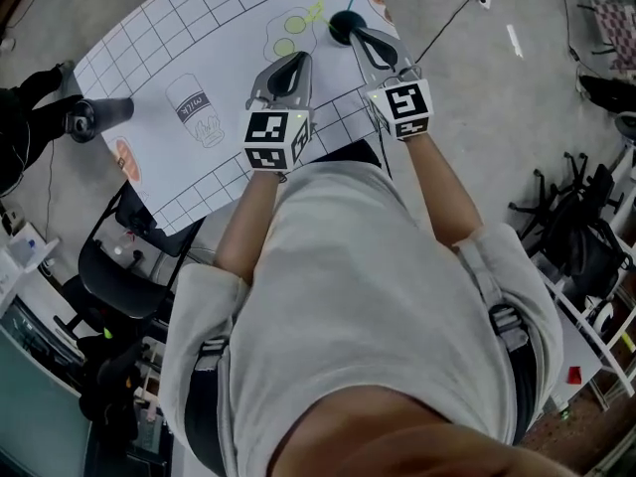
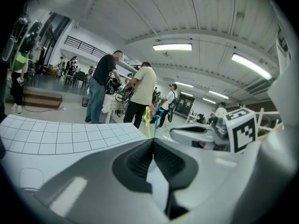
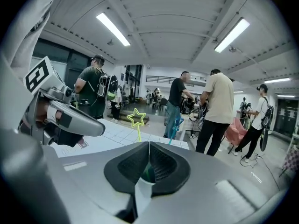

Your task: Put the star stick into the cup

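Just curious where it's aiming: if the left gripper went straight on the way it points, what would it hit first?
Most likely the yellow star stick, which stands upright dead ahead of the left gripper. The gripper tilts down slightly, so it might touch the mat first.

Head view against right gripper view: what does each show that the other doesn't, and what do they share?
Head view only: the milk carton drawing on the mat and the person's torso from above. Right gripper view only: people standing in the hall and ceiling light strips. Both: the yellow star stick, the blue star stick, the gridded mat, the left gripper and the right gripper, jaws together.
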A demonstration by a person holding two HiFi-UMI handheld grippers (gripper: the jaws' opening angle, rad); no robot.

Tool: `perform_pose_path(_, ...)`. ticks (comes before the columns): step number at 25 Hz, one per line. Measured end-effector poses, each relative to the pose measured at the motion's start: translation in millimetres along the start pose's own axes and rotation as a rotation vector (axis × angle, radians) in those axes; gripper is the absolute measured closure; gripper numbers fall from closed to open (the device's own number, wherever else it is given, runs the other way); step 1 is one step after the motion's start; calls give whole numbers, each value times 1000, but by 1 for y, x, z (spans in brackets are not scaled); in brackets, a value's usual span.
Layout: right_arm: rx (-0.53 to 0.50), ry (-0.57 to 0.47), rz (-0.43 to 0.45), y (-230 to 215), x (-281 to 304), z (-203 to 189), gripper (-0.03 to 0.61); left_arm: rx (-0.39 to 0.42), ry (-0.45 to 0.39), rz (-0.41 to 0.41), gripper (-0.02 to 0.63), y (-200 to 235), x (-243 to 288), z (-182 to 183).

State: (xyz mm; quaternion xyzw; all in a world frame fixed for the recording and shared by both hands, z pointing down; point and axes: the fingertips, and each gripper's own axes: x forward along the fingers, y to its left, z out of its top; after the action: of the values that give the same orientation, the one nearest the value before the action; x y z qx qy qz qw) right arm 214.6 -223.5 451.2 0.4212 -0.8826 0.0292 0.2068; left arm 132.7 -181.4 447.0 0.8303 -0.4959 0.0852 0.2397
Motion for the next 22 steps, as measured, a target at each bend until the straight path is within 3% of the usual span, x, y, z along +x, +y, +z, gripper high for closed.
perform_pose_path(7,123,-16,-96,12,-35,1,578,32,2,-53,611,-6,-3,-12)
perform_pose_path(10,181,-20,-99,16,-49,-1,578,36,-13,-43,611,-10,-4,-12)
perform_pose_path(15,184,-62,-125,6,-72,9,580,87,-56,-9,611,-32,-7,-4)
perform_pose_path(22,174,-121,-4,-5,-90,21,580,81,-109,107,611,-61,-1,5)
